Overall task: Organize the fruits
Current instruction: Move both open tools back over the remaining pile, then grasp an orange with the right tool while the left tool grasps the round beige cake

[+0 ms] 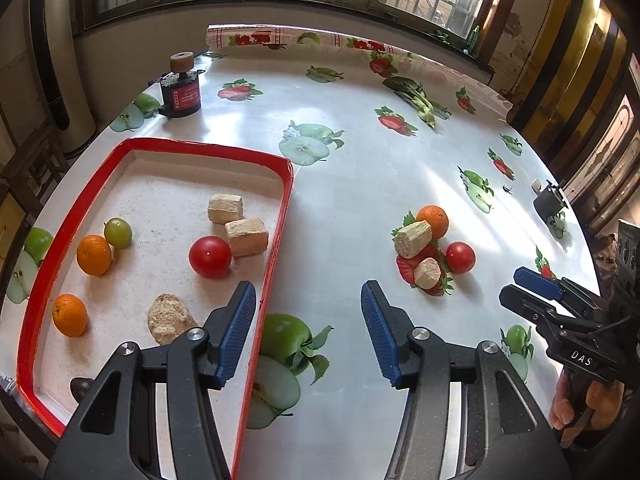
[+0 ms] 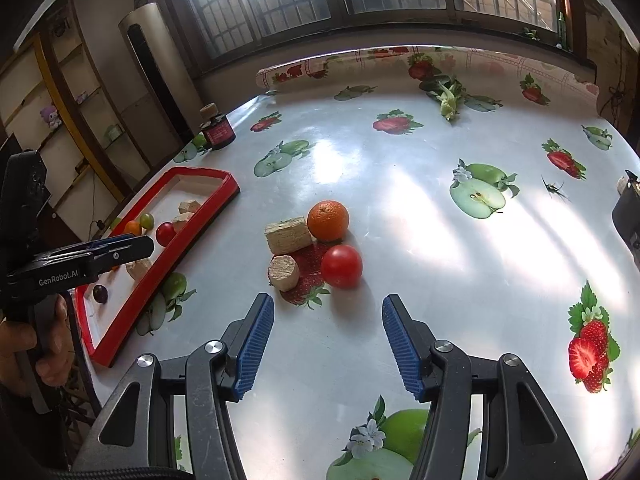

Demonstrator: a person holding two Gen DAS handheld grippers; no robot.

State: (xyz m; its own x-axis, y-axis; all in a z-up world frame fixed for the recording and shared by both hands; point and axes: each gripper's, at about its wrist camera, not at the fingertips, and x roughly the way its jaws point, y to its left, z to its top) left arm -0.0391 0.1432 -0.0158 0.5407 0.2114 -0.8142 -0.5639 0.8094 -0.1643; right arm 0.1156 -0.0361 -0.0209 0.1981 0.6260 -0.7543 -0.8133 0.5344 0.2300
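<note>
Red-rimmed tray [image 1: 280, 216] is seen at left; inside it two oranges [image 1: 94, 254], a green fruit [image 1: 118, 232], a red tomato [image 1: 210, 257], a dark plum [image 2: 100, 293] and tan chunks [image 1: 245, 236]. Loose at right, clustered: orange [image 2: 328, 220], tomato [image 2: 341, 266], two chunks [image 2: 288, 236].

3 oranges [image 1: 94, 255], 2 tomatoes [image 1: 210, 257], 5 beige chunks [image 1: 246, 236], 1 green fruit [image 1: 118, 232].

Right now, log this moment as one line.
left gripper: open, empty | right gripper: open, empty | tray: partly filled | orange, tomato: on table
</note>
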